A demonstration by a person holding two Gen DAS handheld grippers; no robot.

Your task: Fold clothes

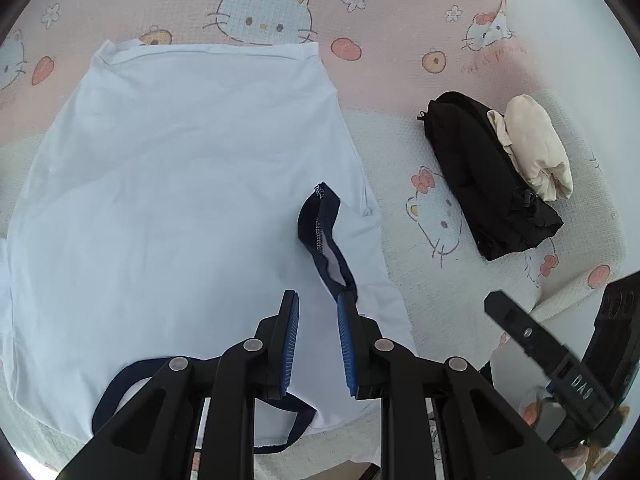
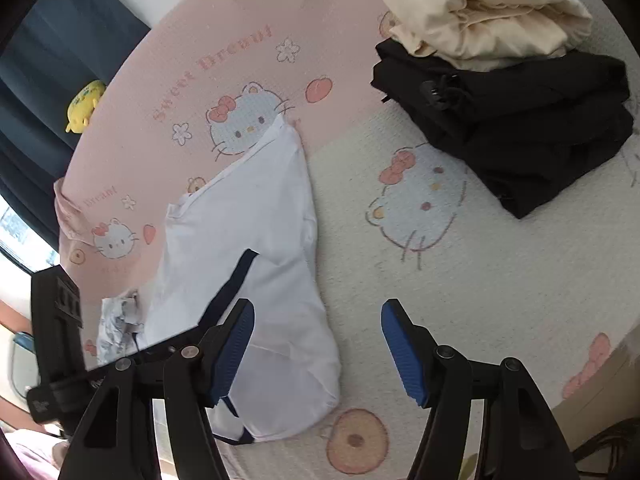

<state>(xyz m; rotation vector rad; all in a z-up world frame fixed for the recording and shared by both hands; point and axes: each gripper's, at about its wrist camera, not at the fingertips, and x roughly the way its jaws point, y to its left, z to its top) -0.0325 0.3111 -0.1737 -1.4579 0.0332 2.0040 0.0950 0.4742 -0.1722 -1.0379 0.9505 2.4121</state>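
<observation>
Your left gripper (image 1: 318, 314) hovers low over the near edge of the white shirt (image 1: 180, 184), its fingers (image 1: 291, 344) parted by a narrow gap and holding nothing; the right finger tip sits just beside the raised navy sleeve cuff (image 1: 326, 236), though contact cannot be told. The shirt lies spread on the bed sheet (image 1: 392, 60), hem at the far side, with a navy collar (image 1: 108, 396) at the near edge beneath the gripper. To the right, well apart from the shirt, a folded black garment (image 1: 480, 184) lies on the sheet with a folded cream garment (image 1: 536, 148) on top of it.

Your right gripper (image 2: 318, 320) is held above bare sheet just beside the shirt's right edge, fingers (image 2: 396, 344) wide open and empty. In this view the shirt (image 2: 248, 216) runs away to the left, the black garment (image 2: 520, 128) and cream garment (image 2: 488, 16) stacked at upper right. A yellow plush toy (image 2: 84, 106) sits beyond the sheet's far edge.
</observation>
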